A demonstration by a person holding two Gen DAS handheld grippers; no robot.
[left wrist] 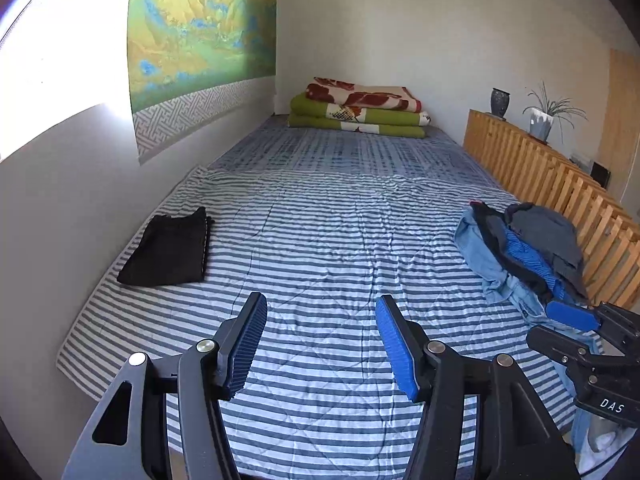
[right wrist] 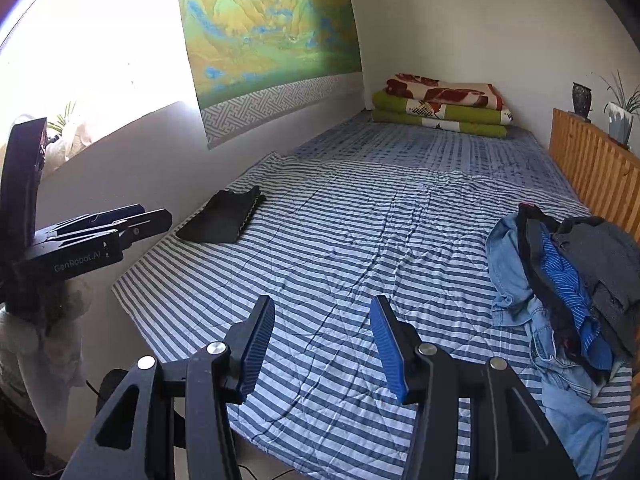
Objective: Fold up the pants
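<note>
A folded pair of black pants (left wrist: 168,250) (right wrist: 224,222) lies flat at the left side of the striped bed cover (left wrist: 320,240) (right wrist: 352,240), near the wall. At the right side is a loose pile of clothes (left wrist: 520,256) (right wrist: 560,280): light blue jeans, a dark garment, a blue striped one and a grey one. My left gripper (left wrist: 320,344) (right wrist: 156,216) hovers open over the cover's near middle, nothing between its fingers. My right gripper (right wrist: 323,340) (left wrist: 552,328) is open too, empty, just in front of the pile's near edge.
Folded green and red-patterned blankets (left wrist: 360,110) are stacked at the far end of the bed. A wooden slatted rail (left wrist: 540,172) runs along the right, with a dark vase (left wrist: 500,102) and a potted plant (left wrist: 544,118) on top. A wall with a landscape hanging (left wrist: 200,32) borders the left.
</note>
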